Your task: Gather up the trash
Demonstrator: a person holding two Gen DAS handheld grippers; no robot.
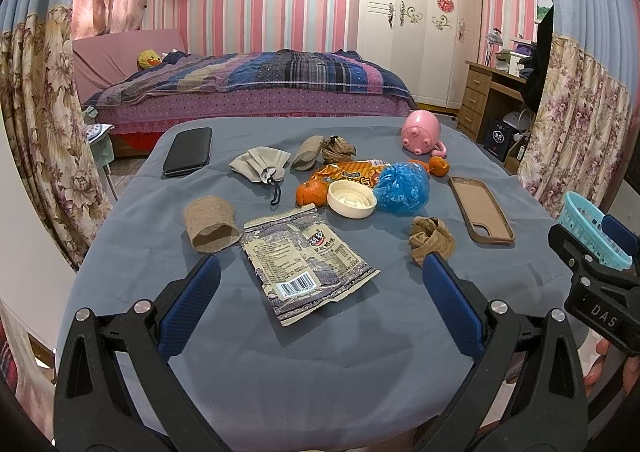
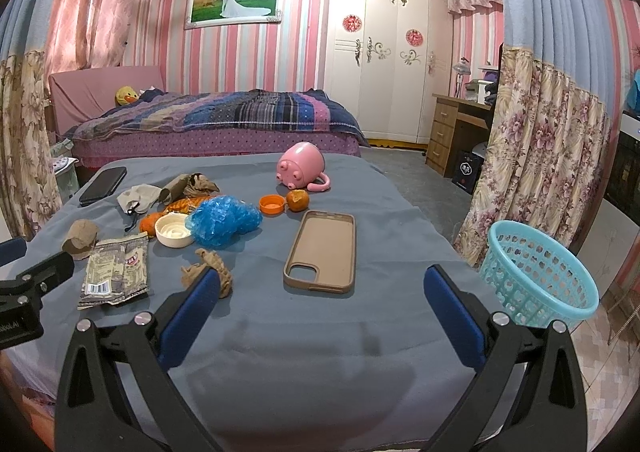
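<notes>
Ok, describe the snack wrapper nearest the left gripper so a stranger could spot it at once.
Start at the grey-blue cloth covered table in front of the bed. Near its front edge, between the open fingers of the left gripper, lies a flat empty snack wrapper. It is cream and grey with a white barcode patch, unlike the orange wrapper further back among the tangerines.

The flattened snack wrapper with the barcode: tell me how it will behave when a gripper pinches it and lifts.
The snack wrapper lies flat and creased on the grey cloth, so it is probably empty, very light and floppy, and would likely droop from the pinch. Its surface looks glossy, so it may slip. A curled edge looks easiest for the open left gripper to catch.
</notes>
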